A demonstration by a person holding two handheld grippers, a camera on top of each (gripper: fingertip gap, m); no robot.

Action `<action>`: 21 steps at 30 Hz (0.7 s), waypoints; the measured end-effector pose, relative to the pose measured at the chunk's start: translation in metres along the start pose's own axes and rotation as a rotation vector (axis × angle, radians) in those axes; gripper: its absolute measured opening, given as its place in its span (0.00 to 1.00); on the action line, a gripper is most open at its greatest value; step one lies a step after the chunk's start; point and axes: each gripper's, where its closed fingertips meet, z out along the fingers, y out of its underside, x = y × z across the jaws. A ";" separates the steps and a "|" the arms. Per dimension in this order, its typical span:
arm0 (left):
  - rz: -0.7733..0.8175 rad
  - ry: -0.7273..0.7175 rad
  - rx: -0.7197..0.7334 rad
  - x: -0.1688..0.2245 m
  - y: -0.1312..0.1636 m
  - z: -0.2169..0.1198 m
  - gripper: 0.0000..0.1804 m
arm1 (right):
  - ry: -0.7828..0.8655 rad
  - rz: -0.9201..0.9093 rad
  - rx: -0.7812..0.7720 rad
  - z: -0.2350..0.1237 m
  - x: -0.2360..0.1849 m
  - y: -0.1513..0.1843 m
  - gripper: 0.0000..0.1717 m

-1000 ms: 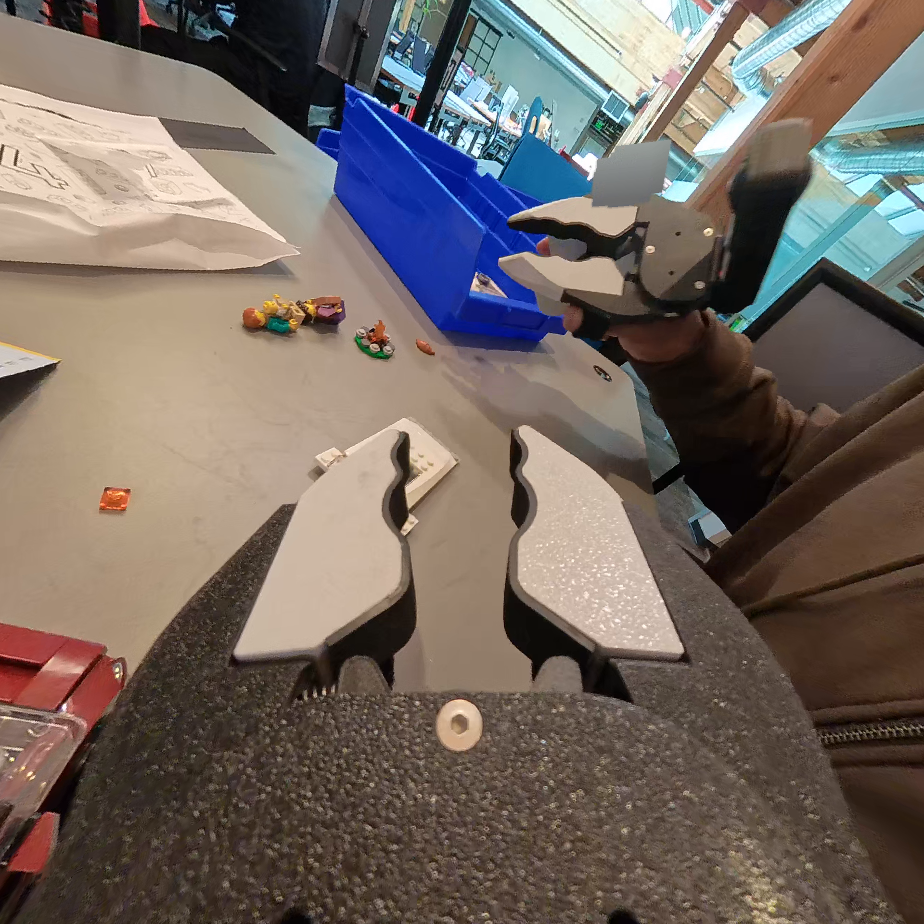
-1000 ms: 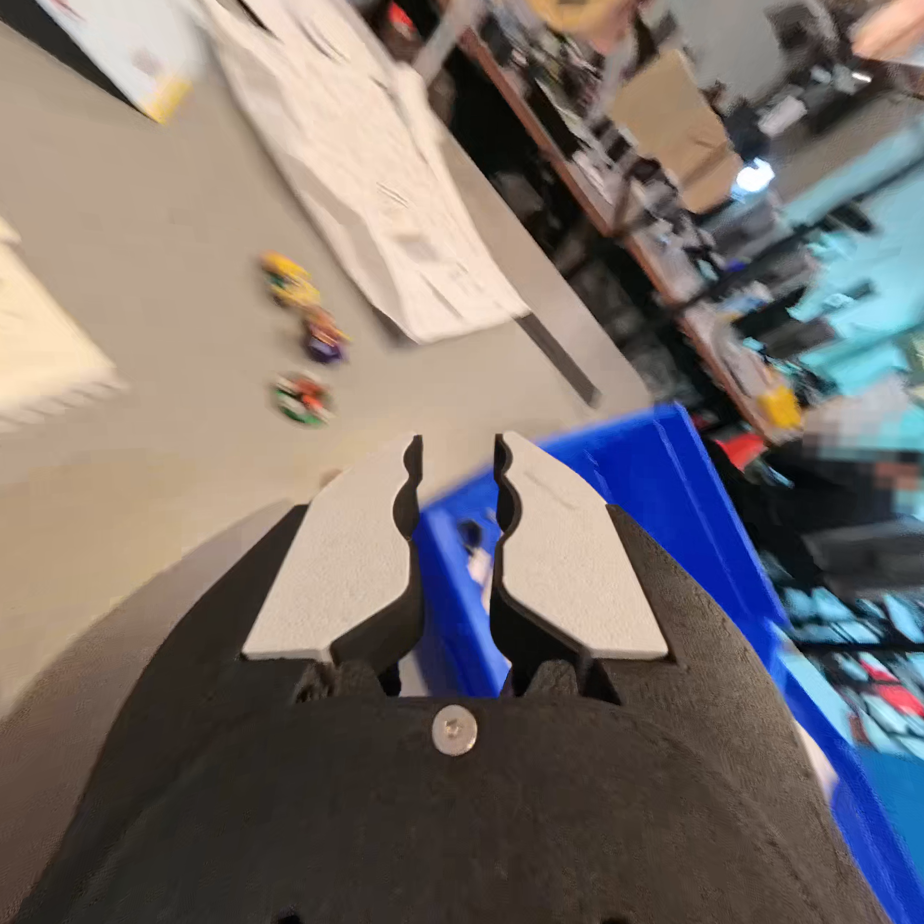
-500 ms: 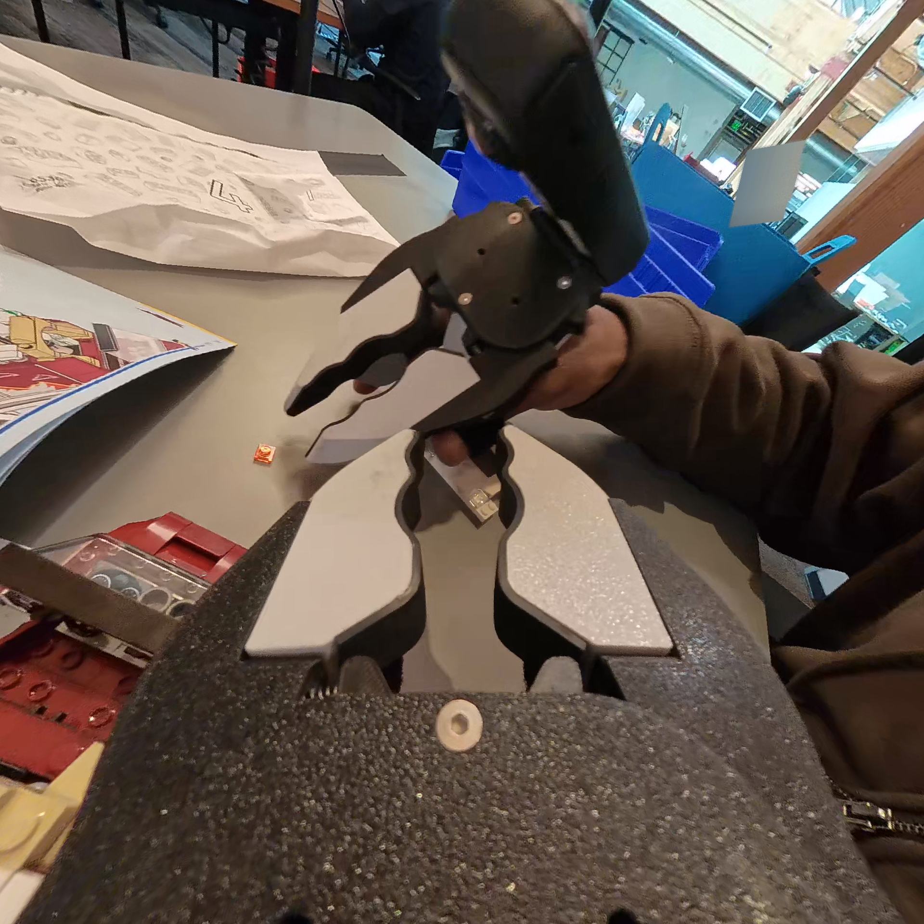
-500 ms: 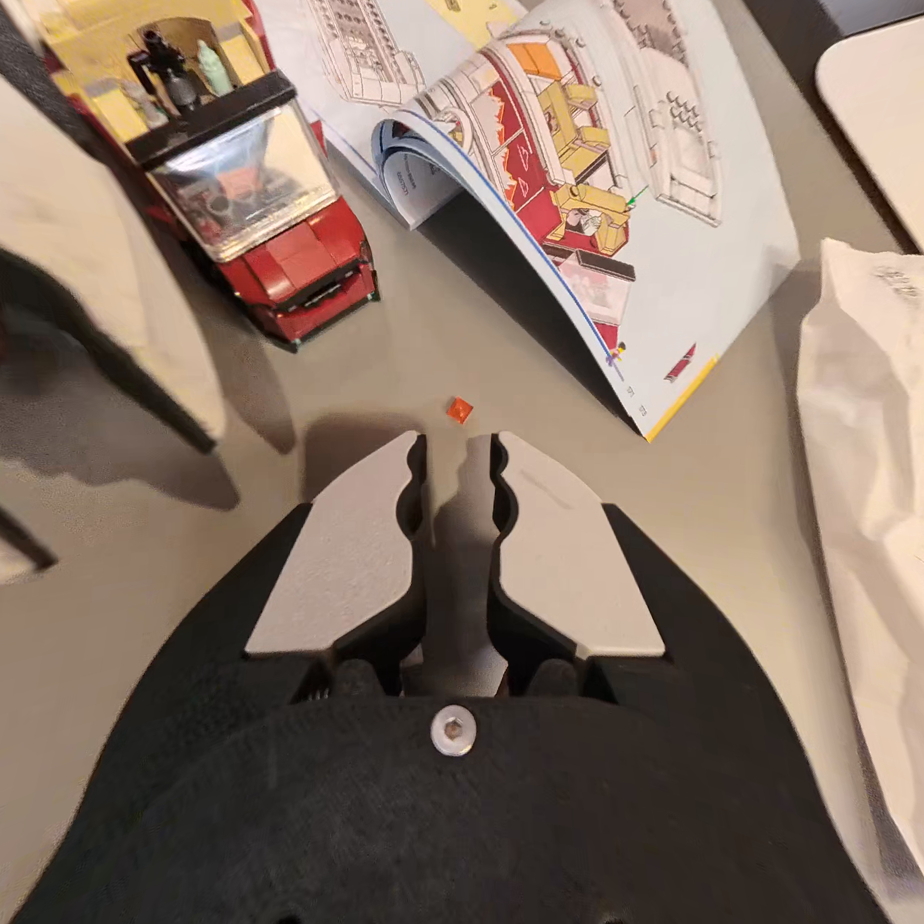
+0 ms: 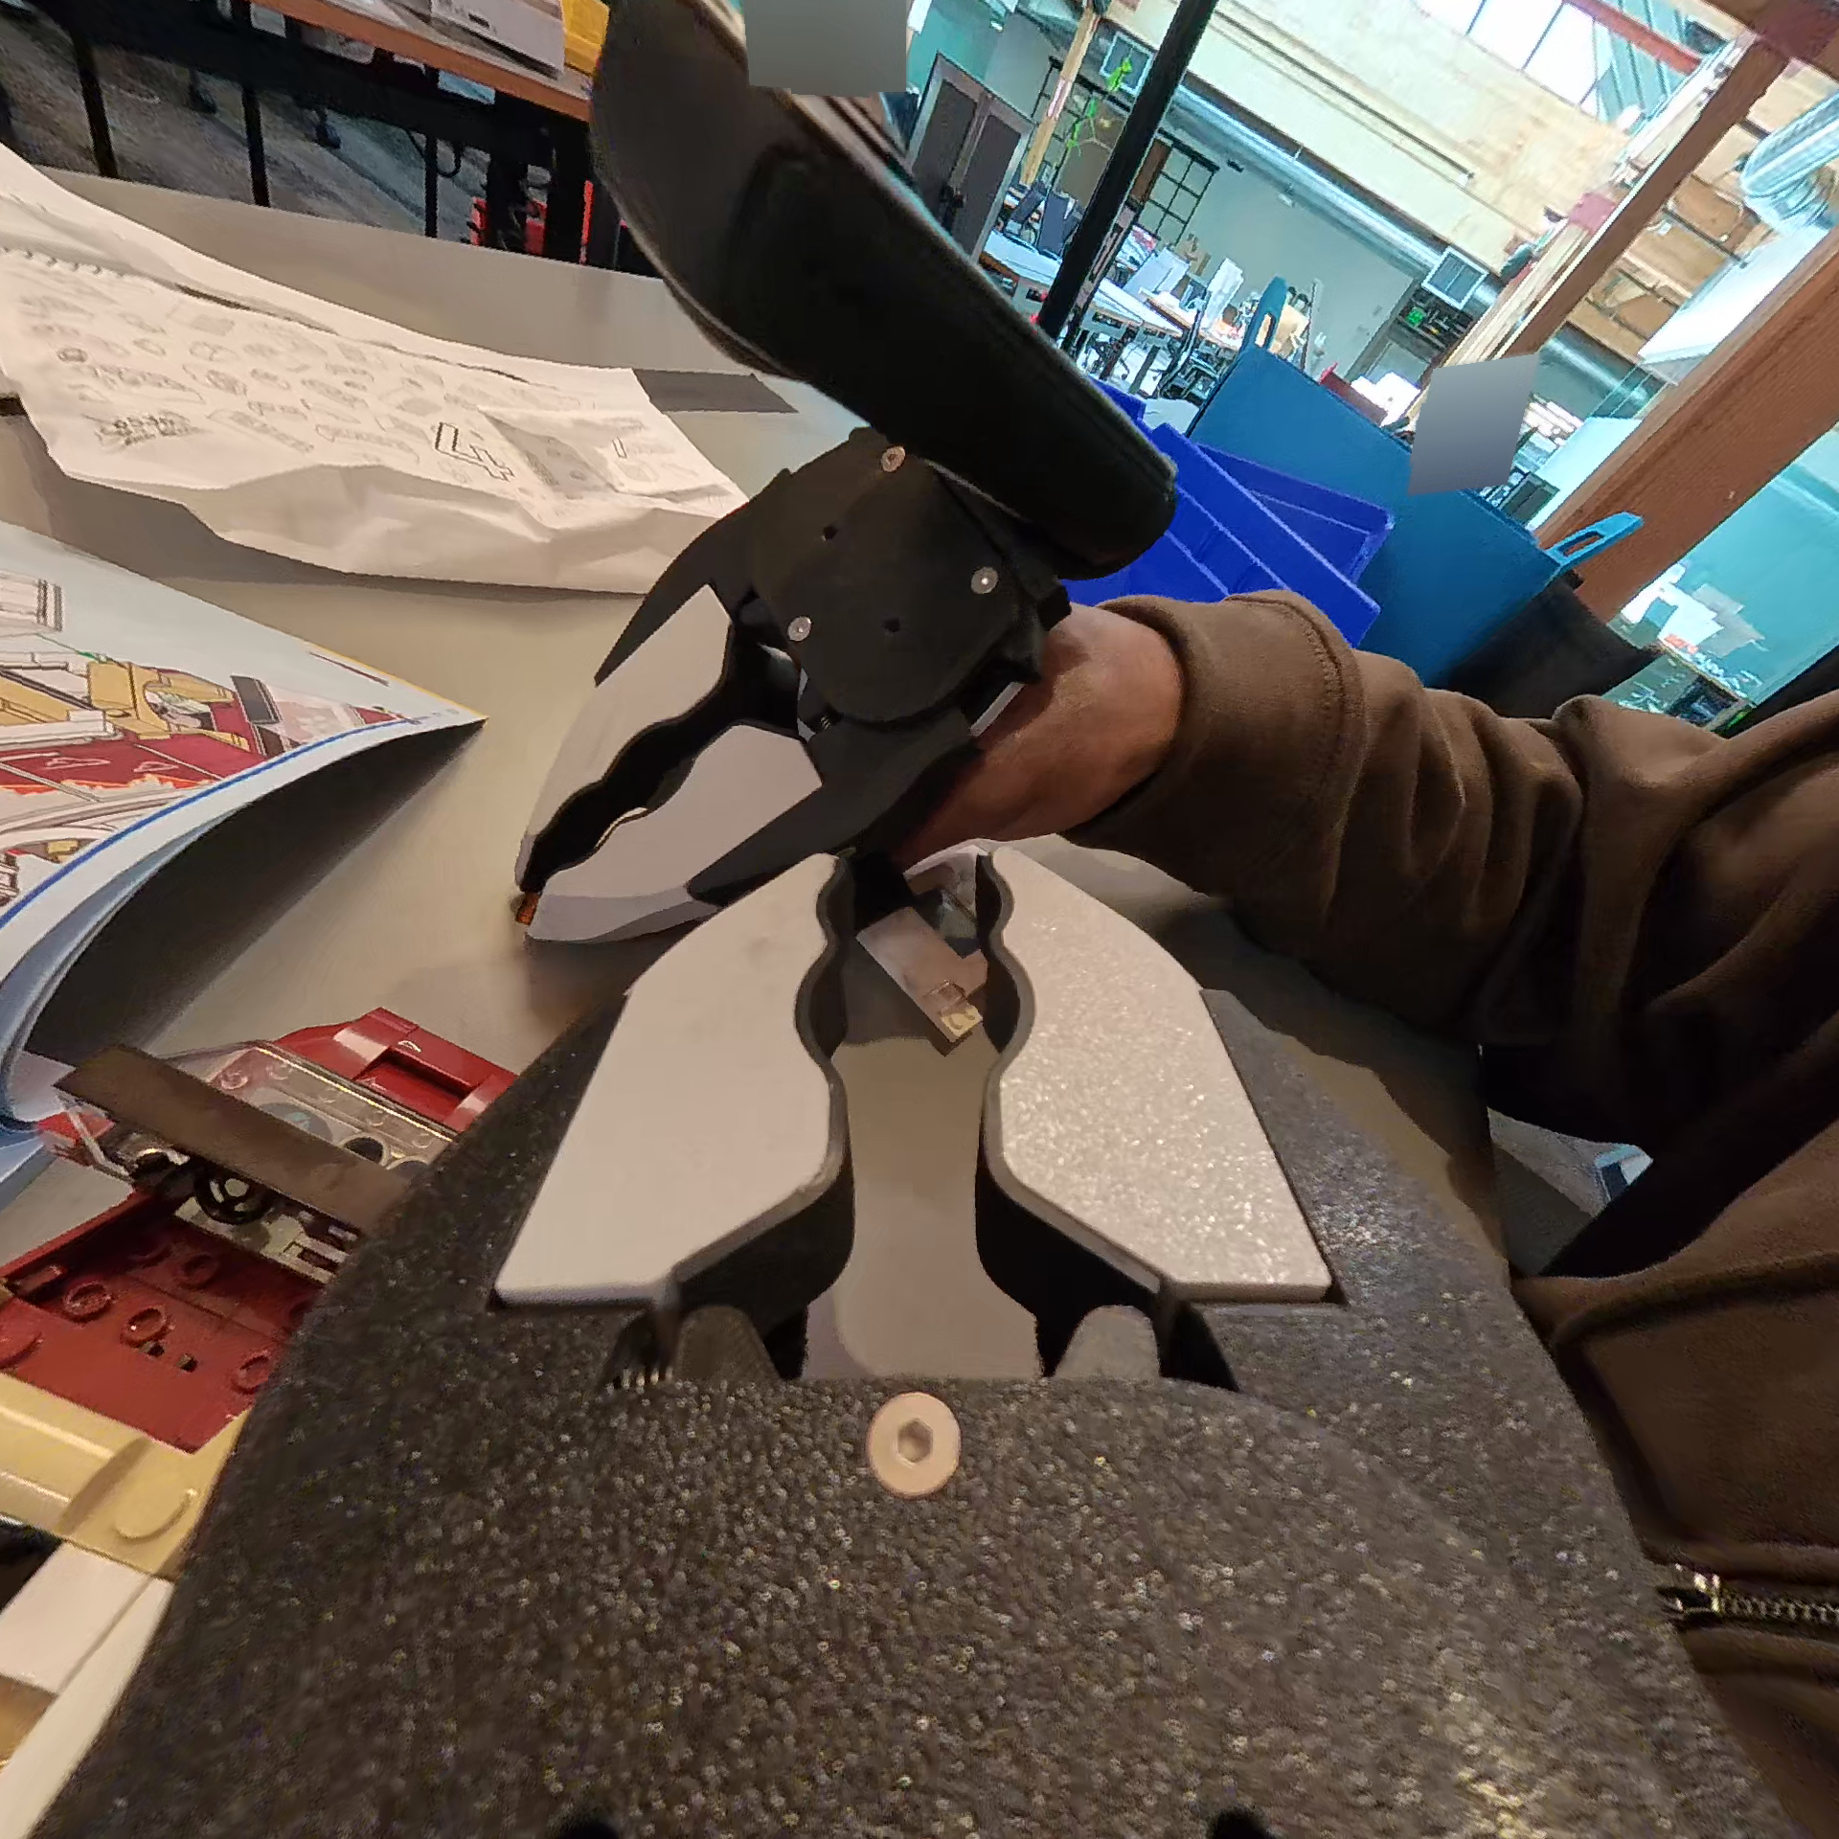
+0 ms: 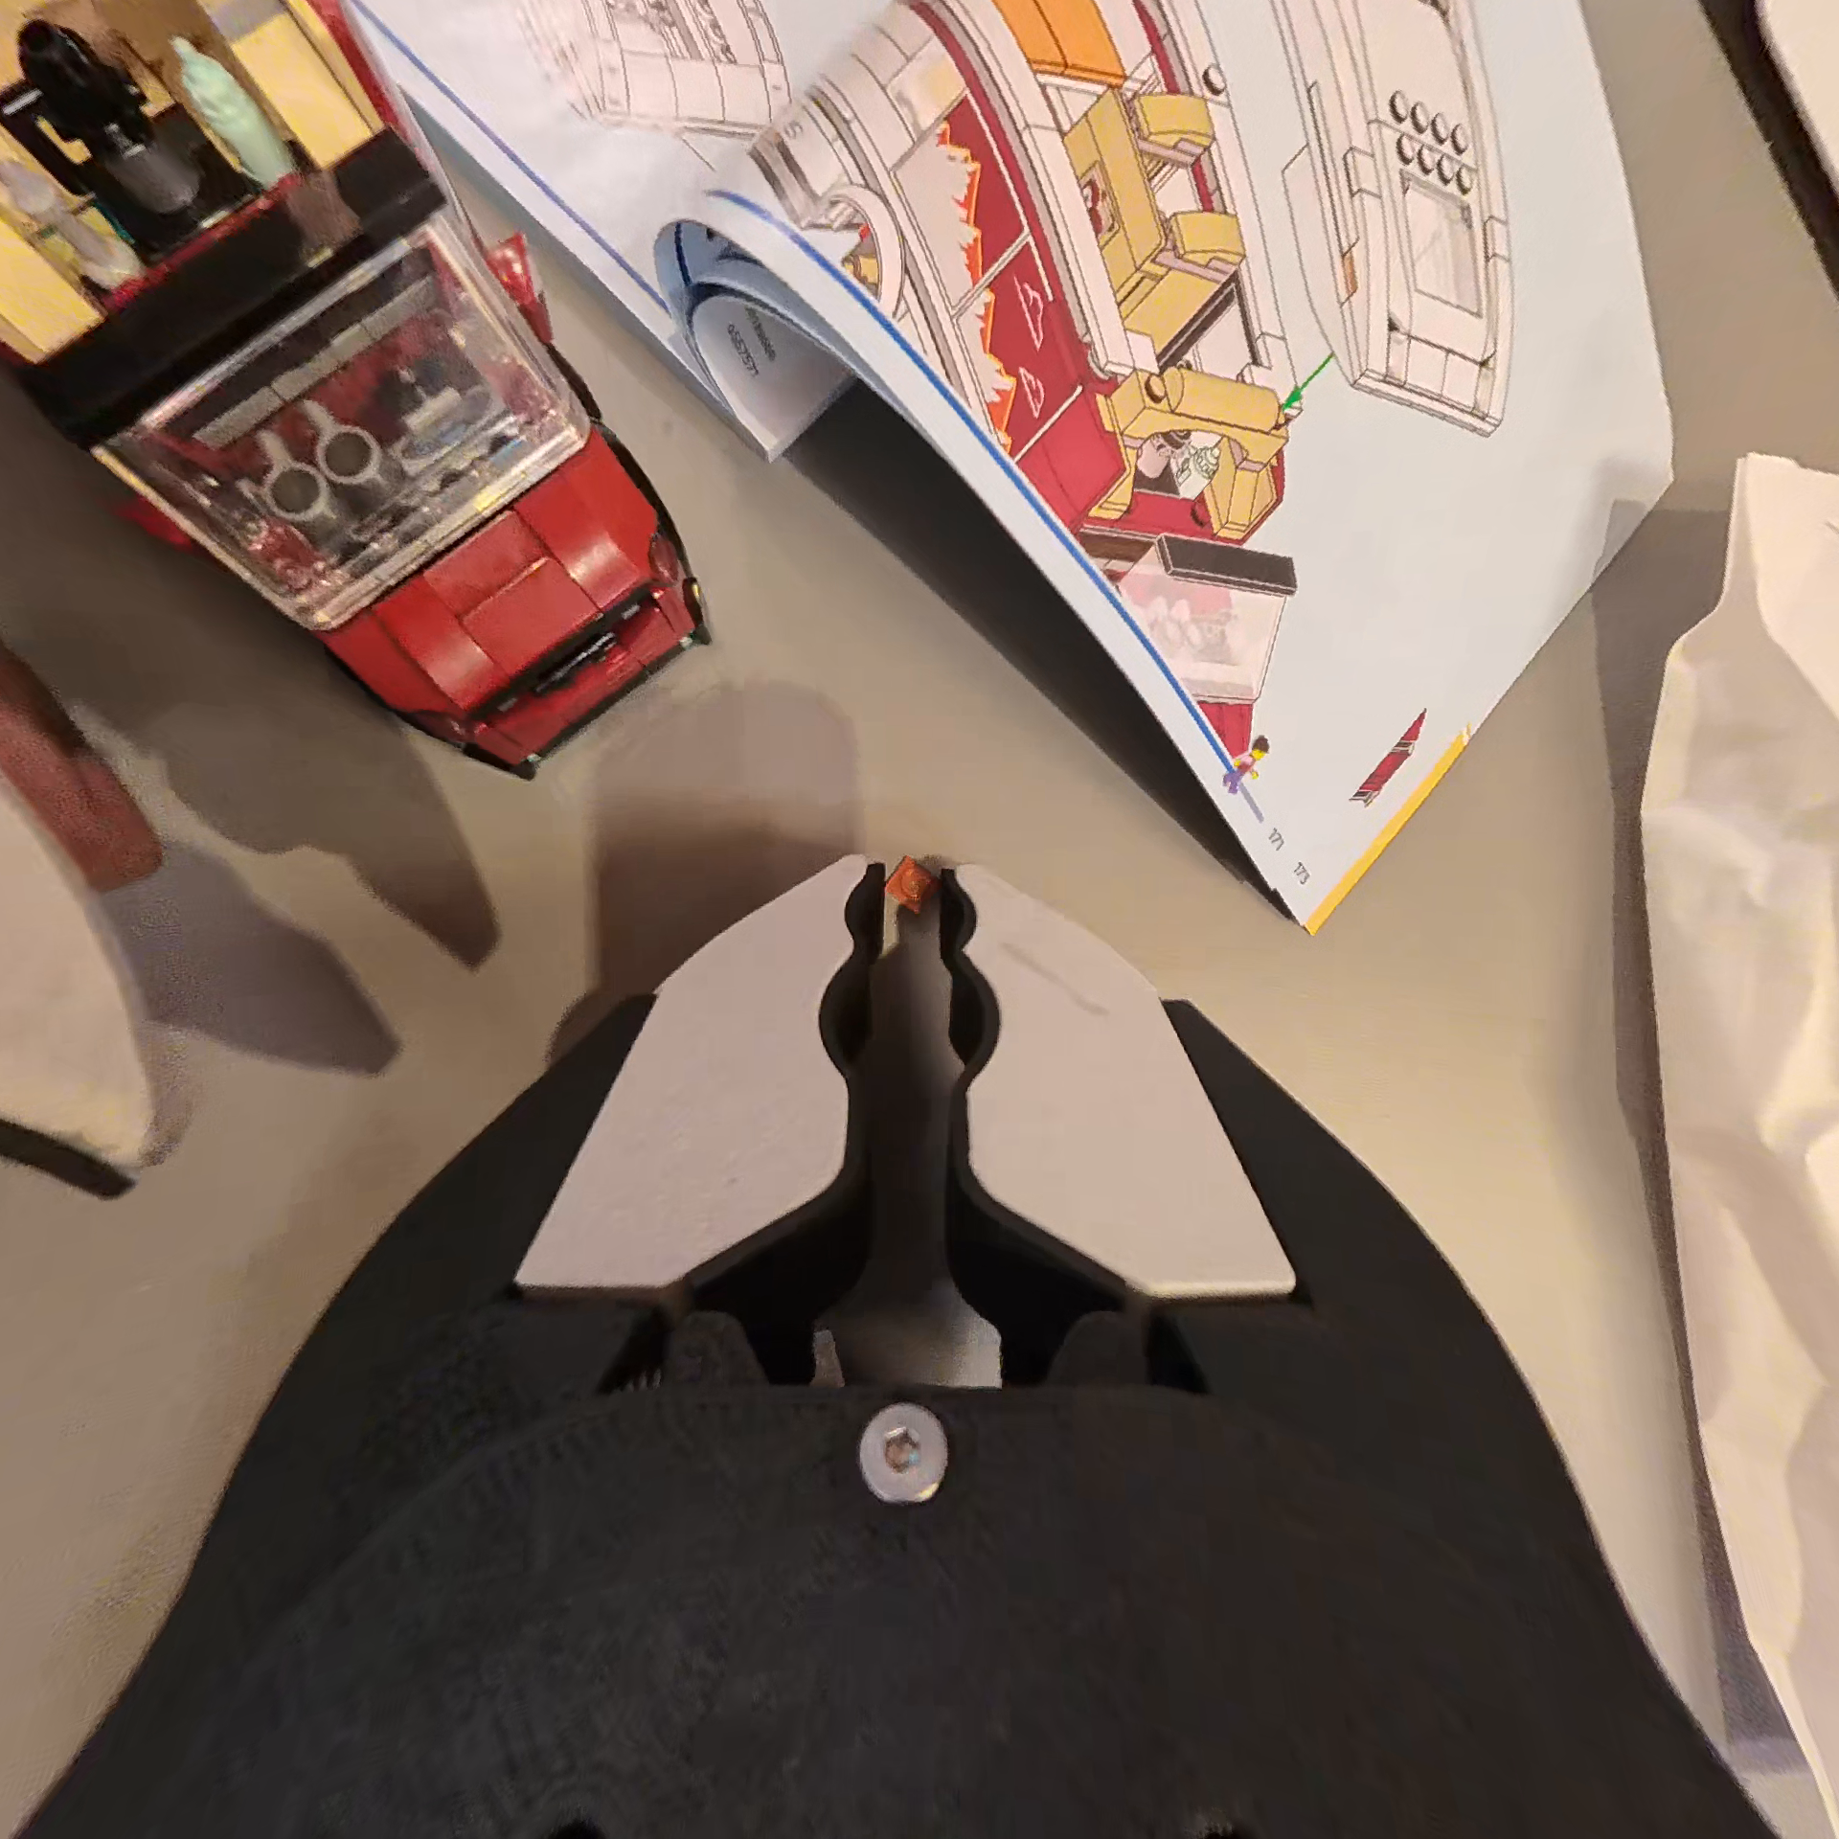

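Orange brick piece (image 6: pixel 911 884), a tiny square stud plate, is seen on the grey table (image 6: pixel 1045 796) right at the tips of the right gripper (image 6: pixel 913 888), whose fingers (image 6: pixel 786 995) are drawn in narrowly on either side of it; both tips appear to touch its corners, though firm pressure cannot be confirmed. In the left wrist view the same piece (image 5: pixel 525 906) is glimpsed under the tip of that gripper (image 5: pixel 532 891), which is pointed down at the table by a hand (image 5: pixel 1055 736) in a brown sleeve. The left gripper (image 5: pixel 911 955) is held partly closed around a flat grey plate (image 5: pixel 920 960) lying on the table; the plate is touched by the right-hand finger, while a gap is left at the other. A red brick-built vehicle (image 6: pixel 438 517) with a clear windscreen is placed to the left, an open instruction booklet (image 6: pixel 1244 398) just beyond the orange piece, a crumpled white paper bag (image 6: pixel 1751 995) to the right, and blue bins (image 5: pixel 1264 527) behind.
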 end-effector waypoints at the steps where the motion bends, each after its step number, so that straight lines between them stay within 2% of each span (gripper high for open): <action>1: 0.000 -0.001 0.006 0.000 -0.001 0.000 0.13 | 0.001 0.002 -0.008 0.000 0.000 0.000 0.06; 10: -0.016 0.008 0.019 -0.002 -0.002 -0.001 0.12 | 0.007 0.001 0.006 -0.004 0.001 0.003 0.05; 13: -0.011 0.010 0.021 -0.001 -0.003 -0.001 0.12 | 0.035 0.006 0.062 -0.025 0.001 0.006 0.04; 15: -0.011 0.012 0.022 -0.001 -0.003 -0.001 0.12 | 0.100 0.012 0.108 -0.055 0.005 0.011 0.04; 18: -0.010 0.018 0.015 0.001 -0.002 -0.001 0.12 | 0.274 0.073 0.193 -0.125 0.029 0.026 0.04; 21: -0.007 0.022 0.014 0.002 -0.002 0.000 0.12 | 0.549 0.179 0.202 -0.213 0.077 0.071 0.04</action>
